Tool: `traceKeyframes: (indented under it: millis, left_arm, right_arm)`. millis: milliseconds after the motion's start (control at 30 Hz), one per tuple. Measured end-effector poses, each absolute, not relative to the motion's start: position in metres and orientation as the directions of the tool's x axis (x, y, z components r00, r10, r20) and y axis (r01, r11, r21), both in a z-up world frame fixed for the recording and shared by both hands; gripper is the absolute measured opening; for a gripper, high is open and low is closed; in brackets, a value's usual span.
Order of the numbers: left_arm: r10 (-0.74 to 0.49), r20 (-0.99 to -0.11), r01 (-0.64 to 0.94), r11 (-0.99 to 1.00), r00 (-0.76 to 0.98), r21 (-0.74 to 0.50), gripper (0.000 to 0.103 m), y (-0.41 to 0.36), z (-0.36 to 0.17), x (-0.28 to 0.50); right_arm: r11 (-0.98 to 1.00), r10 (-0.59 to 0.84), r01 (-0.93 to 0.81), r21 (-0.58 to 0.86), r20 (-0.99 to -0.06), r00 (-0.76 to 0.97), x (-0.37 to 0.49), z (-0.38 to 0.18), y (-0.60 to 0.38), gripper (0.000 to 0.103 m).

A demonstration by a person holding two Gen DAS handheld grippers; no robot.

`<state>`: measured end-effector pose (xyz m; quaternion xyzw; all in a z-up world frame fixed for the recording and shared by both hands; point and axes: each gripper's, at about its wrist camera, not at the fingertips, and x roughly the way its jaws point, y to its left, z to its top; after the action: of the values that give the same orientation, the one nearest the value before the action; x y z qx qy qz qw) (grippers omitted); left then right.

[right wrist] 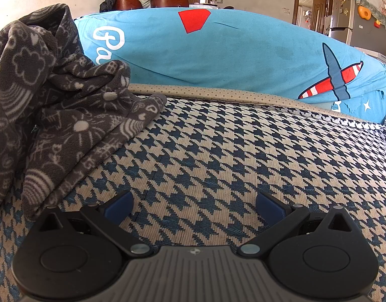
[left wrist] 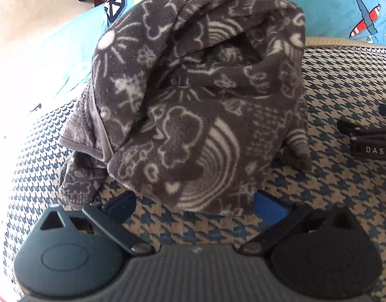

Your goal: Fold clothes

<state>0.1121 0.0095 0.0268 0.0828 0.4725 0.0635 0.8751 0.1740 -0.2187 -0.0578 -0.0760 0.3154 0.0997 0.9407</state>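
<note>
A grey fleece garment [left wrist: 193,95] with a white doodle pattern lies in a crumpled heap on the houndstooth cushion [left wrist: 344,95]. My left gripper [left wrist: 195,205] is open and empty, its blue pads right at the heap's near edge. The right wrist view has the same garment [right wrist: 49,105] at the left, one flap spread over the cushion [right wrist: 230,156]. My right gripper [right wrist: 194,206] is open and empty, low over bare cushion to the right of the garment. It also shows at the right edge of the left wrist view [left wrist: 369,138].
A blue cover with a plane print [right wrist: 243,50] lies along the back of the cushion. Behind it stand wooden chairs [right wrist: 152,0] with piled clothes, doorways and a fridge [right wrist: 344,15]. Strong light washes out the left of the left wrist view.
</note>
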Motion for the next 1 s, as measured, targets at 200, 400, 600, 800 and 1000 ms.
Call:
traceKeyframes:
  millis: [200,400,600,800,1000]
  left_arm:
    - [0.178,-0.810,-0.034,0.981,0.559,0.192,0.103,0.010,0.024,0.111]
    - [0.146,-0.820,-0.044,0.988,0.554,0.146,0.103,0.016,0.023,0.110]
    - [0.141,-0.803,-0.086,0.990,0.579,0.112,0.103,0.031,0.031,0.107]
    - [0.141,-0.795,-0.133,0.988,0.590,0.077,0.103,0.046,0.036,0.108]
    - [0.128,-0.774,-0.145,0.988,0.620,0.047,0.103,0.054,0.046,0.104]
  right_arm:
    - [0.969,0.140,-0.235,-0.080,-0.607,0.782,0.173,-0.057,-0.220,0.103]
    - [0.969,0.136,-0.236,-0.076,-0.634,0.761,0.171,-0.053,-0.219,0.103]
    - [0.966,0.187,-0.258,0.004,-0.700,0.689,0.159,-0.035,-0.214,0.103]
    - [0.935,0.307,-0.341,0.095,-0.699,0.646,0.134,-0.003,-0.194,0.103]
    - [0.936,0.276,-0.352,0.003,-0.626,0.729,0.112,0.041,-0.173,0.103]
